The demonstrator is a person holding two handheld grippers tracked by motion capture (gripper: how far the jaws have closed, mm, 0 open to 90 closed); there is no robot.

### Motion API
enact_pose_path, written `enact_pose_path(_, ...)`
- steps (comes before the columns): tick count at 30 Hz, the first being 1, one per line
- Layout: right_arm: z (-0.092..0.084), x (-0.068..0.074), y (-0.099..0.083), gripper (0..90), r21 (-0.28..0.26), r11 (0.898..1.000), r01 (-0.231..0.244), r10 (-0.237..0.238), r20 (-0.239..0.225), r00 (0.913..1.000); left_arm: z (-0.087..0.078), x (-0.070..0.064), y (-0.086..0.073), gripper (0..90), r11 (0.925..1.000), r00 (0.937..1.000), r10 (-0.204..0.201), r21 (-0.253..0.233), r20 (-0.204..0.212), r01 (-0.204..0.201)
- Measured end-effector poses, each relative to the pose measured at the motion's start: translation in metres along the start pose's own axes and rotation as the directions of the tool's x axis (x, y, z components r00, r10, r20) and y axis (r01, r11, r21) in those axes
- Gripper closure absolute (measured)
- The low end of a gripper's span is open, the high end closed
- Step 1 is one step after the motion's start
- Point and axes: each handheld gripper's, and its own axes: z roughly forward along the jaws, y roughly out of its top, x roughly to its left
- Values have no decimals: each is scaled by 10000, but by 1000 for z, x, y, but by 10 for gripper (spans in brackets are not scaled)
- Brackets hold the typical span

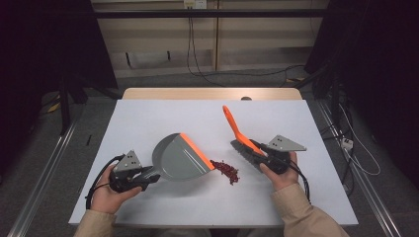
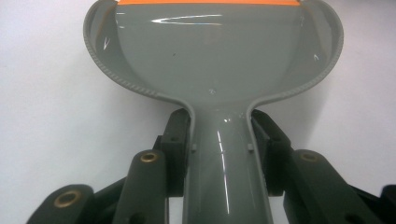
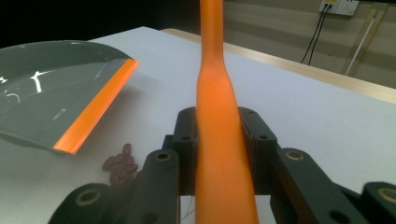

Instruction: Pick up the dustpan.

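The brush (image 1: 240,137) was clamped in the right gripper (image 1: 261,157), the dustpan (image 1: 180,157) by its handle in the left gripper (image 1: 143,177). Between them lay the red beans (image 1: 227,170), just beside the pan's orange lip (image 1: 196,150), left of the bristles.

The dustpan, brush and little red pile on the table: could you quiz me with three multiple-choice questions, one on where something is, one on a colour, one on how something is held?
1. Where does the pile of red beans lie?
A. inside the dustpan
B. on the table, just in front of the dustpan's lip
C. under the brush

2. What colour is the strip along the lip of the dustpan?
A. orange
B. blue
C. white

3. How is the brush held?
A. lying loose on the table
B. by a bare hand
C. clamped by its handle in the right gripper

Answers:
1 B: the high view shows the beans on the white surface beside the lip.
2 A: both gripper views show it.
3 C: the black jaws press both sides of the handle.
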Motion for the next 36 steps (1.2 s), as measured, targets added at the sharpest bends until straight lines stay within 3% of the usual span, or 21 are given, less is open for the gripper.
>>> enact_pose_path(12, 5, 3, -2, 709, 190, 9998, -47, 42, 262, 9996, 1, -14, -3, 630, 9972, 9966, 534, 499, 630, -566)
enact_pose_path(18, 7, 6, -3, 709, 305, 9995, -26, 17, 293, 9996, 7, -19, -5, 630, 9961, 9944, 494, 683, 936, -559)
enact_pose_path(23, 9, 8, -5, 709, 412, 9991, 47, -64, 400, 9992, 10, -20, -6, 630, 9938, 9944, 496, 946, 934, -584)
enact_pose_path(24, 10, 9, -5, 709, 482, 9988, 8, -29, 426, 9991, 12, -21, -7, 629, 9944, 9927, 459, 895, 1111, -560)
enact_pose_path(36, 17, 22, -10, 709, 878, 9945, 577, -632, 610, 9961, 19, -30, -2, 629, 9920, 9872, 758, 900, 1402, -889)
